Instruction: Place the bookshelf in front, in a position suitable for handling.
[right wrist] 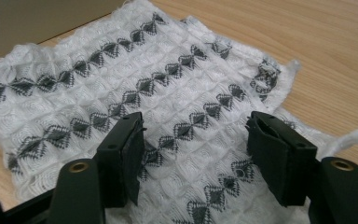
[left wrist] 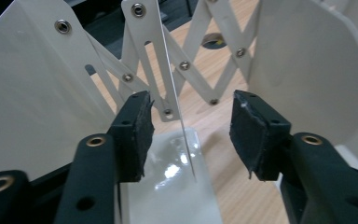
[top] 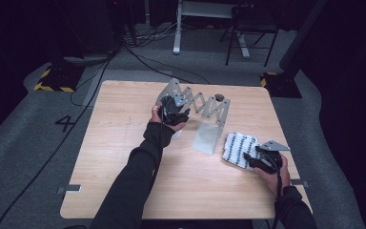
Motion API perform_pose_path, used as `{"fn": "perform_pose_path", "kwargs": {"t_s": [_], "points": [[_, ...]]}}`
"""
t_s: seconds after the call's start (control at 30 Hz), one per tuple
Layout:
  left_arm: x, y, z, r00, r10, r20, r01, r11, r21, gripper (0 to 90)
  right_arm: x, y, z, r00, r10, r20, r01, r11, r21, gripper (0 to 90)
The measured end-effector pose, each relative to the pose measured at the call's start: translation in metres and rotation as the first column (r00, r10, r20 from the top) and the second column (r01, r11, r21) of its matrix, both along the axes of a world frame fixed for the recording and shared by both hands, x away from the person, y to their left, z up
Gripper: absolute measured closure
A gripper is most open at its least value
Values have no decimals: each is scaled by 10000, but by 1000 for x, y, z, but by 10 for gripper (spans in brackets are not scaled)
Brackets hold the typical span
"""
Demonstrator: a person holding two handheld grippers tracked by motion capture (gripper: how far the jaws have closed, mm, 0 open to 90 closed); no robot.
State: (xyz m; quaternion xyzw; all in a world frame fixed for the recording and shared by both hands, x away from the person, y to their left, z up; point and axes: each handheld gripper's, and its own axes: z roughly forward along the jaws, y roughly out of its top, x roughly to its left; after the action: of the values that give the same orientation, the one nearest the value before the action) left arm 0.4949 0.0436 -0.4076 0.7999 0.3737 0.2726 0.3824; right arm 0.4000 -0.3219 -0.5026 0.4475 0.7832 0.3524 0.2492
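High view: one rack (top: pixel 205 112), one cloth (top: pixel 238 149), two grippers.

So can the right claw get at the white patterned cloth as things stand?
Probably yes: the right claw hovers open right over the cloth, which lies flat on the table with nothing between.

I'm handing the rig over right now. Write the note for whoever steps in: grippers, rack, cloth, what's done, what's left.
Left gripper: jaws apart around a thin plate of the folding metal rack, pads not pressing on it.
Right gripper: open, over the white patterned cloth, which lies flat on the table beside the rack.
Done: rack stands spread.
Left, probably: grip the plate, pick up the cloth, hang it on the rack.
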Motion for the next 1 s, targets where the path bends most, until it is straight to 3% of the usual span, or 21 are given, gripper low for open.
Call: {"fn": "perform_pose_path", "kwargs": {"t_s": [0.27, 0.5, 0.8, 1.0], "points": [[7, -7, -5, 10000, -31, -52, 32, 9997, 227, 701, 0, 0, 0, 10000, 24, 25, -24, 10000, -27, 368], [9, -5, -6, 9995, 294, 64, -296, 9991, 298, 841, 0, 0, 0, 10000, 24, 28, -24, 10000, -31, 367], [8, -2, -6, 9994, 341, 11, -341, 9994, 27, 860, -1, 0, 0, 10000, 24, 42, -24, 10000, -41, 367], [0, 3, -8, 9997, 221, 96, -220, 9997, -75, 862, -1, 0, 0, 10000, 30, 33, -30, 10000, -40, 367]]}}
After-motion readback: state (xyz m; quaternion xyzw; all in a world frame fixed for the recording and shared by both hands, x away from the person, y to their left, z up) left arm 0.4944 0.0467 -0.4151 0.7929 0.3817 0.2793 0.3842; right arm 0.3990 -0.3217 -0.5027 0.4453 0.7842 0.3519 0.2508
